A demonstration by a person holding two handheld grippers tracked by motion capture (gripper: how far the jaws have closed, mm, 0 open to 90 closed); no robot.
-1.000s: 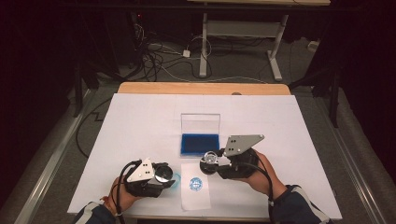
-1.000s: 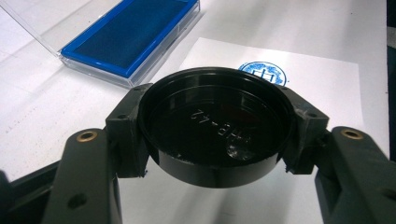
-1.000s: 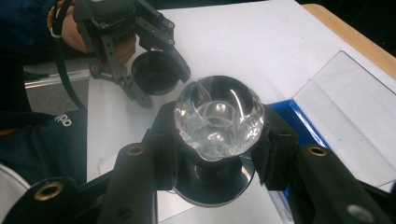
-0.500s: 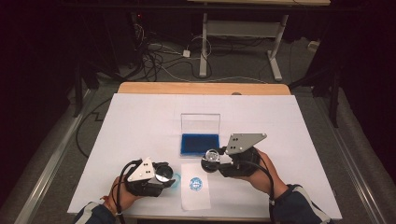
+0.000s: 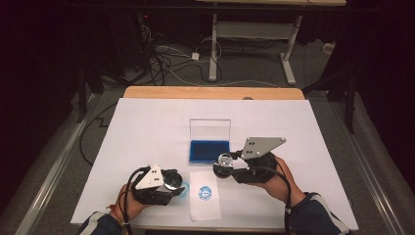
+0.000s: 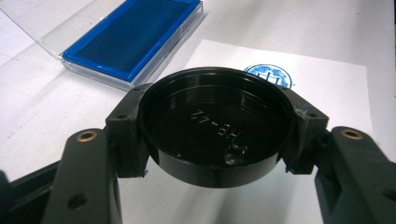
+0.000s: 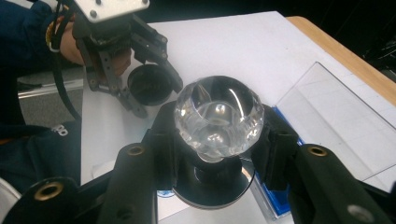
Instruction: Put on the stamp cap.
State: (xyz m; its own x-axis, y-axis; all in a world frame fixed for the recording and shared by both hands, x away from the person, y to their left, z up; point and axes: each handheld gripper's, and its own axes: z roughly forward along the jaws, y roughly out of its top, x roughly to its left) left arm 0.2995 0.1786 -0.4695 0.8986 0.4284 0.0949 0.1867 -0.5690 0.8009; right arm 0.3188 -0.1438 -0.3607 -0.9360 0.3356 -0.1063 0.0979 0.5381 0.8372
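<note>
The stamp's point(image 7: 218, 122) base sits behind its clear knob and the right gripper's point(image 7: 219, 154) jaws, so its face cannot be seen. The cap point(image 6: 215, 125) covers part of the paper point(image 6: 327, 88) and the print's point(image 6: 271, 74) lower edge. The pad's point(image 7: 275, 196) far side is cut off.

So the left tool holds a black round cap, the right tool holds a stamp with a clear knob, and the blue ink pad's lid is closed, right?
Not quite: the ink pad lies open, its clear lid standing up behind it, as the high view shows. The rest holds: the left tool grips the black cap and the right tool grips the stamp with the clear knob.
</note>
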